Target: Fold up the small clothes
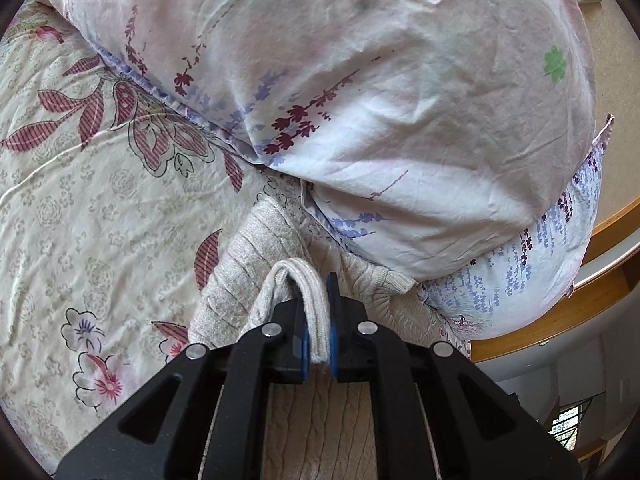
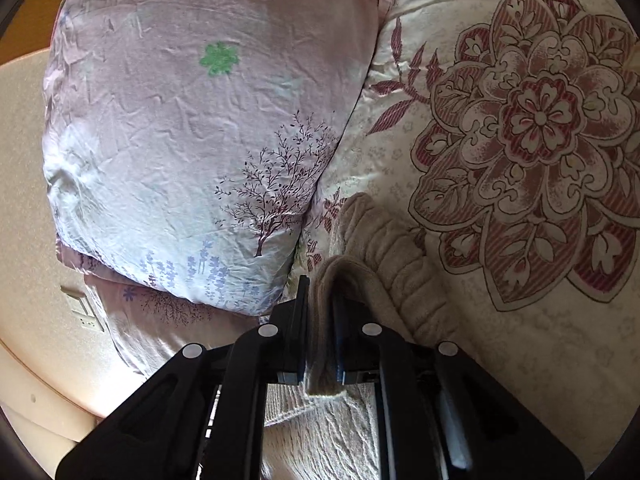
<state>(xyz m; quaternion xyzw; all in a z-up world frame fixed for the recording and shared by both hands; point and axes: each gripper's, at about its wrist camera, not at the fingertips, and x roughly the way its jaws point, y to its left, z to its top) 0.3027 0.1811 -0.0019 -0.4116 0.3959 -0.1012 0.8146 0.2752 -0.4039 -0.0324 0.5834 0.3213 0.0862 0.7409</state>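
A beige knit garment (image 1: pixel 256 264) lies on the floral bedspread close to the pillows. My left gripper (image 1: pixel 316 300) is shut on a folded edge of it, pinched between the blue pads; the rest of the knit hangs below the fingers. In the right wrist view, my right gripper (image 2: pixel 320 300) is shut on another folded edge of the same beige knit garment (image 2: pixel 396 256), whose ribbed part runs forward to the right of the fingers. Both grips are near the pillows' lower edge.
Two stacked pink-white pillows with lavender print (image 1: pixel 380 100) (image 2: pixel 192 140) lie just ahead. The cream bedspread with red flowers (image 1: pixel 80 200) (image 2: pixel 532 128) spreads beside them. A wooden headboard ledge (image 1: pixel 608 220) and a beige wall with a switch plate (image 2: pixel 82 312) border the bed.
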